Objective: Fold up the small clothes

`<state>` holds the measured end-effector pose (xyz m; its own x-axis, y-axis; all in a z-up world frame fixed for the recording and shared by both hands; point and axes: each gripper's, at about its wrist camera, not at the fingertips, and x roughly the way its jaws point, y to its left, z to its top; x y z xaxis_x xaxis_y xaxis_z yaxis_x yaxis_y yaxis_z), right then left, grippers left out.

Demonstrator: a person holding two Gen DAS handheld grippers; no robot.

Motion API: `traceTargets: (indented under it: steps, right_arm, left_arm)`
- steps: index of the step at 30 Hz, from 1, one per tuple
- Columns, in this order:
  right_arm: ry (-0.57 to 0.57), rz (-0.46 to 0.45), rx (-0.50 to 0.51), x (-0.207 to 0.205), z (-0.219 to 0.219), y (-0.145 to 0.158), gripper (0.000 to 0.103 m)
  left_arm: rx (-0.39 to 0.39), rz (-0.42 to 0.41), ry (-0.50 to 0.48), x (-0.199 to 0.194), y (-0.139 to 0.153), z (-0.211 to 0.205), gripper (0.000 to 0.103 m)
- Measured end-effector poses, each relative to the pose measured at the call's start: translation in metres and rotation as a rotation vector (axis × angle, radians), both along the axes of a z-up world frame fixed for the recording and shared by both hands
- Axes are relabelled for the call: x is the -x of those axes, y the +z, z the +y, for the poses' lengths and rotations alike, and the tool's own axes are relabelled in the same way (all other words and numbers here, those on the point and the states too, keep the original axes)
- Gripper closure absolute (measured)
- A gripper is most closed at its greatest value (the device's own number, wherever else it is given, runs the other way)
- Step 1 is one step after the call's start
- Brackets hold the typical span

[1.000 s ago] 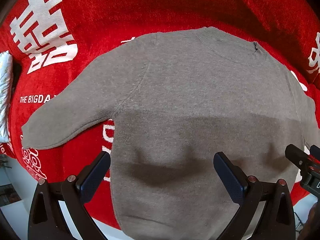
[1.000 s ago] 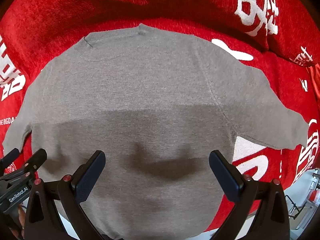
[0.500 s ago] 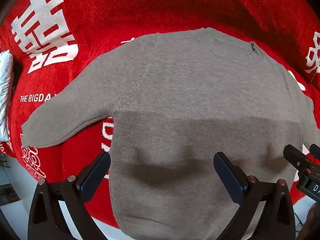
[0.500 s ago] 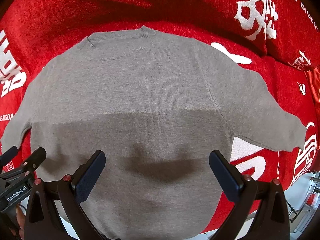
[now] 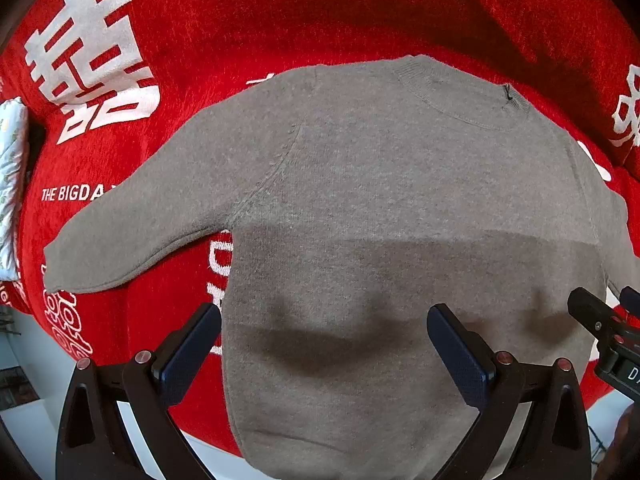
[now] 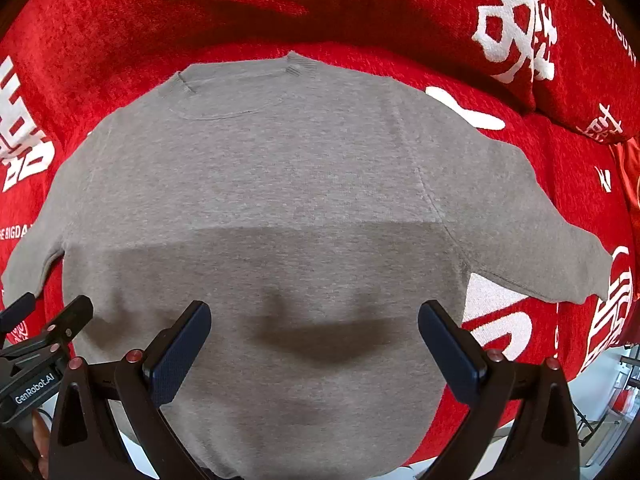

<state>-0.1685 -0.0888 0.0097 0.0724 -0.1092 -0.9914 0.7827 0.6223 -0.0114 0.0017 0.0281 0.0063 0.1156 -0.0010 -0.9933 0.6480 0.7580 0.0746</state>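
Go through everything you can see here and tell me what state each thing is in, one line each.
Grey sweater: unfolded, flat on the red blanket, both sleeves spread outward.
Red blanket: spread out under the sweater.
Left gripper: jaws open, holding nothing.
Right gripper: jaws open, holding nothing.

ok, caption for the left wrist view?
Open left gripper above grey knit sweater laid flat on red plush blanket.

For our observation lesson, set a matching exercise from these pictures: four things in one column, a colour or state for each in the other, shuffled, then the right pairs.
Column 1
1. sweater
2. blanket
3. left gripper
4. lettering

Column 2
A. white
B. open, holding nothing
C. red
D. grey, spread flat

Pairs: 1-D, 2-C, 3-B, 4-A
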Motion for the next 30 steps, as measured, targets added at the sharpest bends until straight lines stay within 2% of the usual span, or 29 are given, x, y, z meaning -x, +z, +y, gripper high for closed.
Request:
traceTargets:
  steps: [11, 23, 30]
  right_arm:
    - [0.004, 0.010, 0.008, -0.003, 0.003, 0.000, 0.000]
    - [0.007, -0.010, -0.032, -0.011, 0.008, 0.001, 0.000]
    - [0.086, -0.092, -0.042, -0.027, 0.027, 0.006, 0.000]
  left_arm:
    - [0.005, 0.006, 0.007, -0.003, -0.001, 0.005, 0.000]
    - [0.024, 0.027, 0.028, -0.010, -0.003, 0.012, 0.000]
    - [0.119, 0.090, 0.103, -0.027, -0.008, 0.035, 0.000]
